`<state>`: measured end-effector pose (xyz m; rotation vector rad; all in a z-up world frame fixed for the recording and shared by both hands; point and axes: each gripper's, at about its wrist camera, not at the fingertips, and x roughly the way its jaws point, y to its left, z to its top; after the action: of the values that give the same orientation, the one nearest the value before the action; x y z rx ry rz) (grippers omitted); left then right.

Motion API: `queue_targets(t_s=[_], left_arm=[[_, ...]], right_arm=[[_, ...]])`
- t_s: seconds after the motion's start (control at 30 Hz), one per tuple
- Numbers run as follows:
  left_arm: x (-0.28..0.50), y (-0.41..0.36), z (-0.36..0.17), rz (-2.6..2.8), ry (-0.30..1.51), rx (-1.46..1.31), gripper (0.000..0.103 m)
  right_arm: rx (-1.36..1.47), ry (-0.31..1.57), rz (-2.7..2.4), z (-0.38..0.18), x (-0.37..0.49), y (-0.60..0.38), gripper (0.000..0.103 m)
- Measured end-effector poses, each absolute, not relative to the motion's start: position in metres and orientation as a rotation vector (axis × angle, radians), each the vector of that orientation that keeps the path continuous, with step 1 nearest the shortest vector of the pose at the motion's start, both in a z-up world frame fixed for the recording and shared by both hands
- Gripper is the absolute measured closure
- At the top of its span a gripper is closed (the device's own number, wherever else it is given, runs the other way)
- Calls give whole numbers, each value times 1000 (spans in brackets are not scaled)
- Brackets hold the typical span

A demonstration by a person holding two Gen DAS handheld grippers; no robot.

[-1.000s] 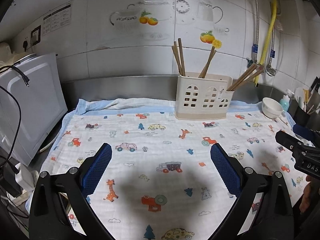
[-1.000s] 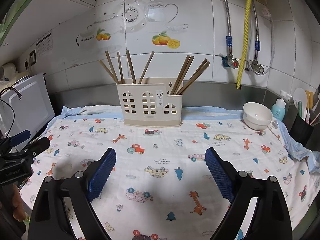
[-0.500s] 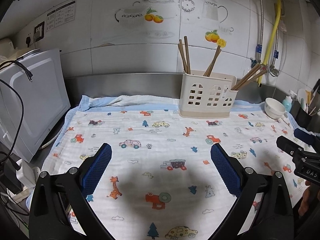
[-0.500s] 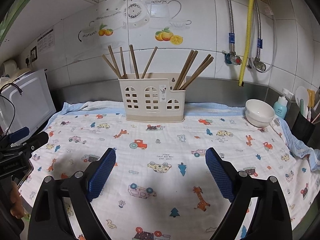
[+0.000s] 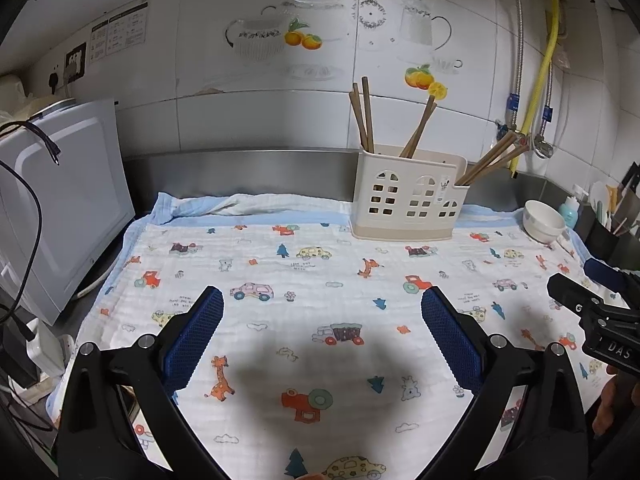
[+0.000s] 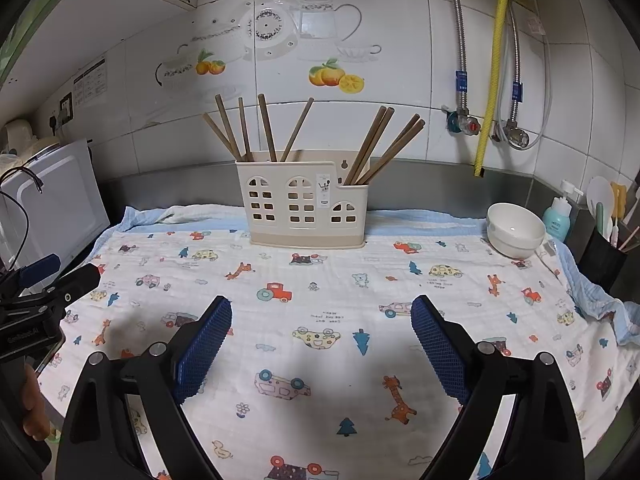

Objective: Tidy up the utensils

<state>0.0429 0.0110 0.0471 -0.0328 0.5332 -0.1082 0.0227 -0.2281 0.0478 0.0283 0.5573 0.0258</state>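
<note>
Two grippers, both spread wide and empty, above the printed cloth [image 6: 320,280]. Left gripper [image 5: 322,320] and right gripper [image 6: 322,328] each have the utensil holder [image 6: 302,204] well ahead, against the back wall. Chopsticks [image 6: 244,132] stand in its taller left section; another bunch [image 6: 384,148] leans right from the lower section. Nothing loose visible on the cloth. Likely little left to do. If regrouping, approach from above and pinch one stick near its top.
</note>
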Motion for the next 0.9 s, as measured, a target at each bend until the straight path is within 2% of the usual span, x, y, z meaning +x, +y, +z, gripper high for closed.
queue_targets(t_s=[0.9], left_arm=[[48, 6, 44, -111, 551, -23, 5]], right_arm=[[24, 556, 36, 47, 26, -227, 15]])
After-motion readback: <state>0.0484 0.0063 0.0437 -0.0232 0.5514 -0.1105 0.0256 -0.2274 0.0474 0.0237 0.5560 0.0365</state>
